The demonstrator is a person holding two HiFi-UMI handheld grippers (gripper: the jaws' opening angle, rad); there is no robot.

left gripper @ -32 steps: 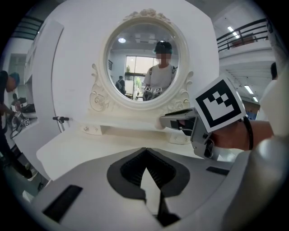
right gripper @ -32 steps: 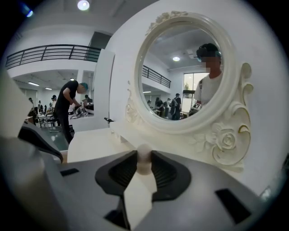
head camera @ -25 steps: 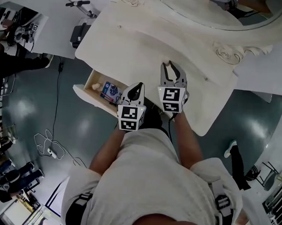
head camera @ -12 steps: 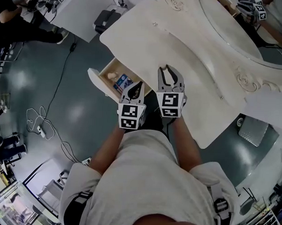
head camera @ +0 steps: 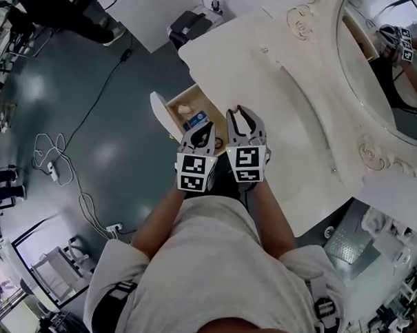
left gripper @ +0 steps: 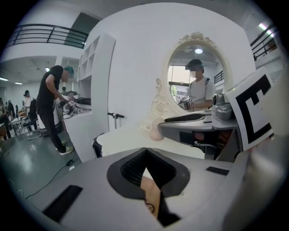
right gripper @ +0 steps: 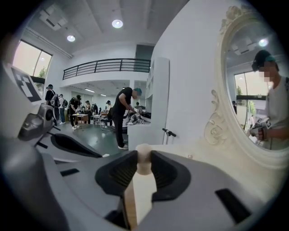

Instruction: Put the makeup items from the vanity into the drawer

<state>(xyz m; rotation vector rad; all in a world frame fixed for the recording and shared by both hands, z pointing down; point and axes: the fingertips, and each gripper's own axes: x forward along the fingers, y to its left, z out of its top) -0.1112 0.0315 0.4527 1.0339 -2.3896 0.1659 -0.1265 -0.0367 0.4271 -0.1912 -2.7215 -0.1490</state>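
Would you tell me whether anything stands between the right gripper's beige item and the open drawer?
Nothing visible blocks it. The drawer is open beside the right gripper, which holds the beige item; only the left gripper hovers at its edge.

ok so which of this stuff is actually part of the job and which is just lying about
Job: vanity top; open drawer, blue box inside; pale egg-shaped item held in the right gripper.
Lying about: floor cables; black machine past the vanity; mirror.
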